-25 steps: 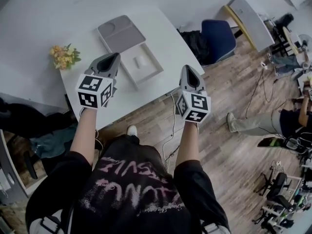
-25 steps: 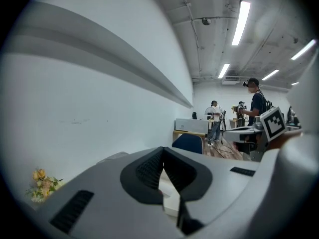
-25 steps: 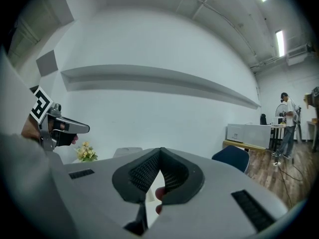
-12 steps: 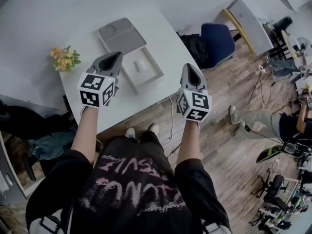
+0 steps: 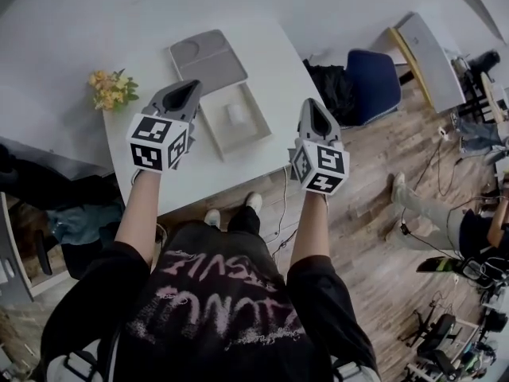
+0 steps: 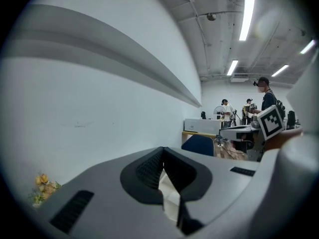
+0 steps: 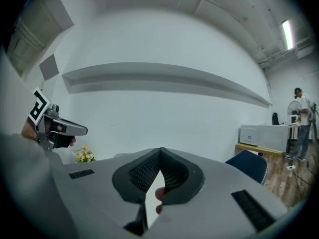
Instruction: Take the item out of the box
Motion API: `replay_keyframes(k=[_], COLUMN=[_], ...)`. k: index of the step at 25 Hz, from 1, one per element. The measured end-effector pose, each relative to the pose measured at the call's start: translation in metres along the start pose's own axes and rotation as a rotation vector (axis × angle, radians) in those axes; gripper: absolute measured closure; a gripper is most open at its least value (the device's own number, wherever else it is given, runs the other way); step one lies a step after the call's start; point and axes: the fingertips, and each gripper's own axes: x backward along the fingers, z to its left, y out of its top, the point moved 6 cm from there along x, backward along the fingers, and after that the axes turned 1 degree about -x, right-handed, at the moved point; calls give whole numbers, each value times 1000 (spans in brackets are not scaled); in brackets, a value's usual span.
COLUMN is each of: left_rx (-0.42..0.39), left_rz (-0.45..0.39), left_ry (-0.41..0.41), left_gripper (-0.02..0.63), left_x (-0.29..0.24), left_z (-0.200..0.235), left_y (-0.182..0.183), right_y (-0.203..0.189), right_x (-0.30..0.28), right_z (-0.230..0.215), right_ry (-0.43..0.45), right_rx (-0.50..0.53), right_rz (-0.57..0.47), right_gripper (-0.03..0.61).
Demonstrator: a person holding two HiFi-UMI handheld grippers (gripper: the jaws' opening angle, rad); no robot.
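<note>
Nearby, yellow flowers (image 5: 111, 90) stand left of the open box (image 5: 256, 129).

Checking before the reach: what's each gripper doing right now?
Left gripper: closed, holding nothing.
Right gripper: closed, holding nothing.

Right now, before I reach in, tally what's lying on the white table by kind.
Open box: 1
Grey lid: 1
White item inside the box: 1
Flower bunch: 1
Total: 4
</note>
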Motion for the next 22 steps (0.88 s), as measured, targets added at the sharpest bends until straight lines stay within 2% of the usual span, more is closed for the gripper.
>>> replay_keyframes(k=[8,22], left_rx=[-10,0], left_rz=[42,61], left_ry=[67,182], left_gripper=[611,611], left_x=[-31,-61], left_z=[-7,-15], left_y=[1,10], right_y=[-4,-3], right_x=[-42,-94], right_z=[-24,-45], right_ry=[102,252], right_rx=[-10,-3], right_rz=[9,18], right_gripper=[569,569])
